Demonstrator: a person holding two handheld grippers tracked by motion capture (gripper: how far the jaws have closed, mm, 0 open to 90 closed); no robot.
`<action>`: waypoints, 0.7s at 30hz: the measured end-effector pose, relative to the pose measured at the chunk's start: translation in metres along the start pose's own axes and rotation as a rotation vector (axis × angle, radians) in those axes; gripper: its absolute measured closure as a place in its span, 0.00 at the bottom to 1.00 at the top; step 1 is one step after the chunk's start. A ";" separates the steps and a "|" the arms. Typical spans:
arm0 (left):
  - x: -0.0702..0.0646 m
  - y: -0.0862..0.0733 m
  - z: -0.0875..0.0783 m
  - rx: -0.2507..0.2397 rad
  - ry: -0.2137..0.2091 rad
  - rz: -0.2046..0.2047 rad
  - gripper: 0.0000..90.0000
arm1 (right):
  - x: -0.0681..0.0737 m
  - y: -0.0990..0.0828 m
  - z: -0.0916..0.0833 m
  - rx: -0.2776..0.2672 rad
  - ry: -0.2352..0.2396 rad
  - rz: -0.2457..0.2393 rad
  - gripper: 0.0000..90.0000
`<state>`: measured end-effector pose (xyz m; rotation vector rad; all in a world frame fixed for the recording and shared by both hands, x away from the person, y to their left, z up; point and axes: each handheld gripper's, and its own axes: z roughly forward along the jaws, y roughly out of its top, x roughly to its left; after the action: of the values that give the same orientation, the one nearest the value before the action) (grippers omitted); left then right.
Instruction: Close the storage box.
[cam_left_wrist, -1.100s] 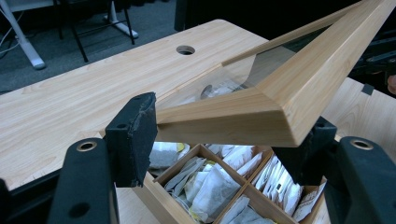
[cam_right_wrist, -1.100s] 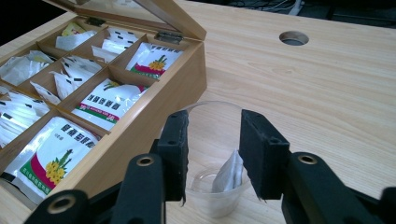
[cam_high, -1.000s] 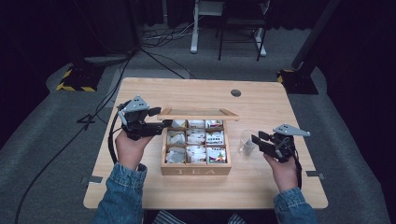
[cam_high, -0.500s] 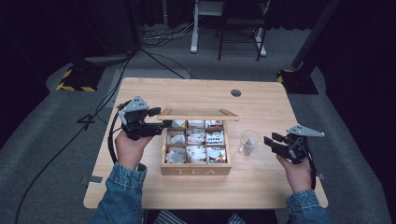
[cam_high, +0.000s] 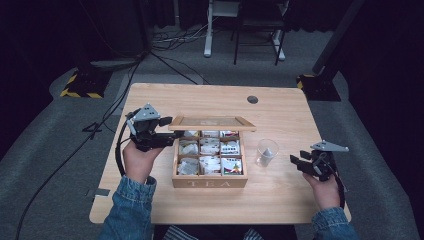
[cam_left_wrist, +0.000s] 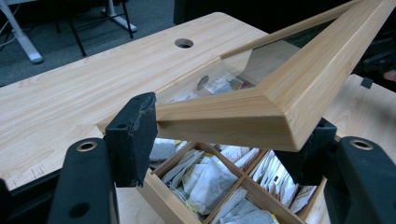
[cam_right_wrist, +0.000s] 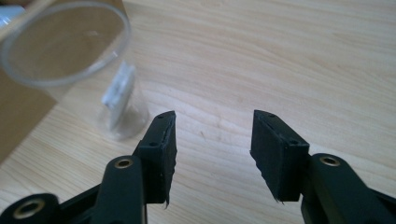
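Observation:
A wooden tea box marked TEA sits mid-table, its compartments holding several tea bags. Its glass-paned lid is raised. My left gripper is shut on the lid's left corner. In the left gripper view the lid runs between the jaws of that gripper, above the tea bags. A clear plastic cup with a tea bag inside stands right of the box. My right gripper is open and empty, right of the cup. The right gripper view has the cup left of the open gripper.
The light wood table has a round cable hole at the back. Its right edge lies close beside my right hand. Bare tabletop stretches behind the box and in front of it. Cables and desk legs are on the floor beyond.
My right gripper has drawn back to the right, away from the cup, and slightly toward the near edge. The left gripper and the lid have stayed put.

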<state>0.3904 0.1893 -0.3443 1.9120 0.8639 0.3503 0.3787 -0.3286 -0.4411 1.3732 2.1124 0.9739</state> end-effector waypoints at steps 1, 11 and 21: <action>0.000 0.000 0.000 0.003 0.001 0.002 0.39 | -0.002 -0.003 0.003 0.010 0.000 0.003 0.55; -0.003 -0.003 -0.001 0.021 0.003 0.004 0.39 | -0.013 -0.025 0.018 0.058 -0.011 -0.037 0.53; -0.009 -0.010 -0.004 0.052 0.000 0.007 0.39 | -0.017 -0.032 0.030 0.090 -0.004 -0.044 0.53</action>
<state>0.3774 0.1886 -0.3497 1.9635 0.8741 0.3349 0.3868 -0.3426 -0.4855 1.3644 2.1978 0.8677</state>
